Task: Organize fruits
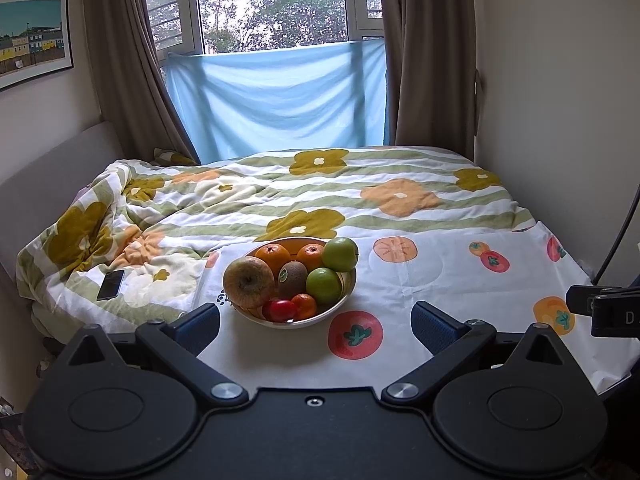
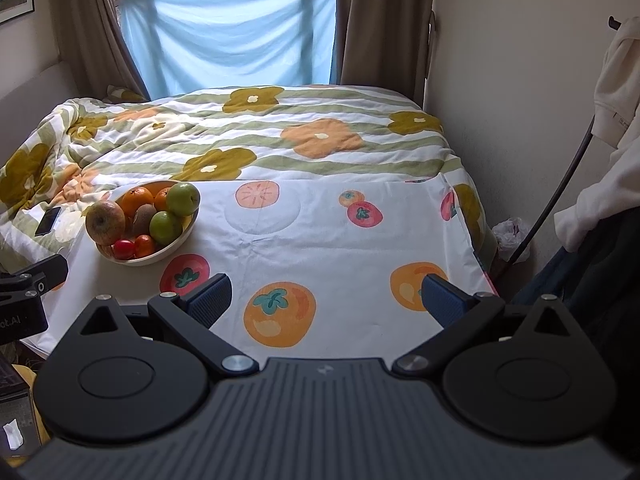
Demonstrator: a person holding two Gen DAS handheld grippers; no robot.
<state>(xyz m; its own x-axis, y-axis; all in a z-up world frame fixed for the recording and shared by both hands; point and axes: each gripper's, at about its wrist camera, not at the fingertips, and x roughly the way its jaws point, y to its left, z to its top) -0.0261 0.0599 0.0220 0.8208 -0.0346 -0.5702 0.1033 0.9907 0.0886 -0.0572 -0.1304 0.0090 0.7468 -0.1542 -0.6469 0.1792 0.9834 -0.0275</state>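
A shallow bowl (image 1: 340,305) (image 2: 182,241) full of fruit stands on a white cloth printed with persimmons. It holds a large reddish apple (image 1: 249,281) (image 2: 105,222), two green apples (image 1: 340,254) (image 1: 323,285), two oranges (image 1: 273,255), a kiwi (image 1: 292,277), a small tangerine (image 1: 305,305) and a red tomato-like fruit (image 1: 282,310) (image 2: 124,249). My left gripper (image 1: 315,326) is open just in front of the bowl, holding nothing. My right gripper (image 2: 326,300) is open over the cloth, to the right of the bowl, empty too.
A flowered quilt (image 1: 360,196) covers the bed behind the cloth, with a dark phone (image 1: 111,285) on it left of the bowl. Walls close in on both sides. Clothes (image 2: 612,120) hang at the right, and a plastic bag (image 2: 510,236) lies on the floor there.
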